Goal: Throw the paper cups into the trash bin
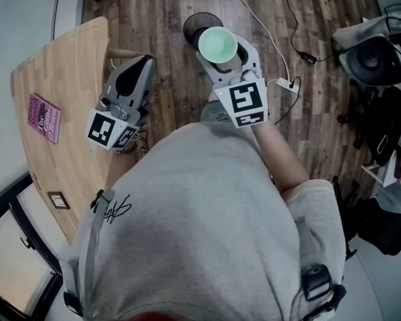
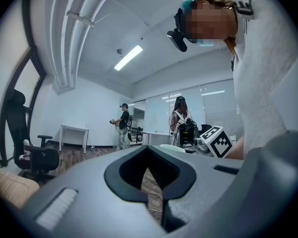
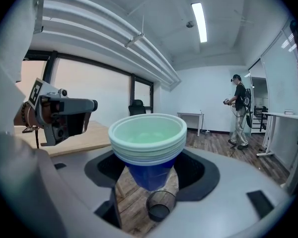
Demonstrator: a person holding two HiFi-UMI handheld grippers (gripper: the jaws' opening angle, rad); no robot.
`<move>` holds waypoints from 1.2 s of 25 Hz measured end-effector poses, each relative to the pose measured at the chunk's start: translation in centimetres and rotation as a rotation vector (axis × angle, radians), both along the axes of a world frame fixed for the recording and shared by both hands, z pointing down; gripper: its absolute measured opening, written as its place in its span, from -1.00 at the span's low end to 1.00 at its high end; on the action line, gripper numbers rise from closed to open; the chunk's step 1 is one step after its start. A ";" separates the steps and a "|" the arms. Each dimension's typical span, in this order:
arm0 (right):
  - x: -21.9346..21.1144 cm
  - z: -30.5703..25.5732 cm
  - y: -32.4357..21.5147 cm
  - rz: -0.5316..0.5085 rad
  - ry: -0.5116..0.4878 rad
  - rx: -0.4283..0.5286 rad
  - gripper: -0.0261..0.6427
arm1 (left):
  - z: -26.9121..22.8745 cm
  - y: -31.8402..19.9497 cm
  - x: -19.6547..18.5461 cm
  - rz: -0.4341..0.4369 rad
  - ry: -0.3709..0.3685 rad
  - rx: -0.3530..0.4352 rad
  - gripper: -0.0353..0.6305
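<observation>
Right hand-held gripper point(image 1: 220, 51) clamps paper cups point(image 1: 218, 43) over trash bin point(image 1: 194, 24); left hand-held gripper point(image 1: 144, 63) closed.

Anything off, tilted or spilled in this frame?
Nothing stands out. The stacked paper cups sit upright in the right gripper's jaws, above the upright trash bin. No spill. The left gripper is empty.

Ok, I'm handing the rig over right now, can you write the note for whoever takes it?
Right gripper: shut on the stacked paper cups, upright, roughly above the trash bin on the floor.
Left gripper: shut, empty, near the wooden table.
Done: cups are lifted over the bin.
Left: open the right jaws to drop them in. No other cups in view.
</observation>
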State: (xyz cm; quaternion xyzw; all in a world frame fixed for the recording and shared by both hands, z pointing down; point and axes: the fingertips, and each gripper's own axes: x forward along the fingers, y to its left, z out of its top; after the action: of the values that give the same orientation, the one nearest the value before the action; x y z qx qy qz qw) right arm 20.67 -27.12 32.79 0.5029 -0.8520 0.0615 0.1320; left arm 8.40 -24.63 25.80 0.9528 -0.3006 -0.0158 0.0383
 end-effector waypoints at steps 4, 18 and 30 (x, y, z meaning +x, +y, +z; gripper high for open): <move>0.6 0.1 -1.7 -0.029 -0.004 0.000 -0.07 | 0.2 -1.5 0.8 -0.020 -0.006 -0.007 -0.88; 2.0 2.1 -4.6 -0.074 -0.040 -0.049 -0.07 | 1.4 -3.8 1.4 -0.105 -0.011 -0.058 -0.88; 2.0 2.1 -6.5 -0.075 -0.037 -0.040 -0.07 | 1.5 -6.7 2.9 -0.070 0.006 -0.054 -0.88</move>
State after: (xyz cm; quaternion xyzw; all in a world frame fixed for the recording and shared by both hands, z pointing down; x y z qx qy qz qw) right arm 22.71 -33.62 34.94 0.4666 -0.8712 0.0826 0.1285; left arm 11.31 -31.28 27.30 0.9403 -0.3339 -0.0118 0.0645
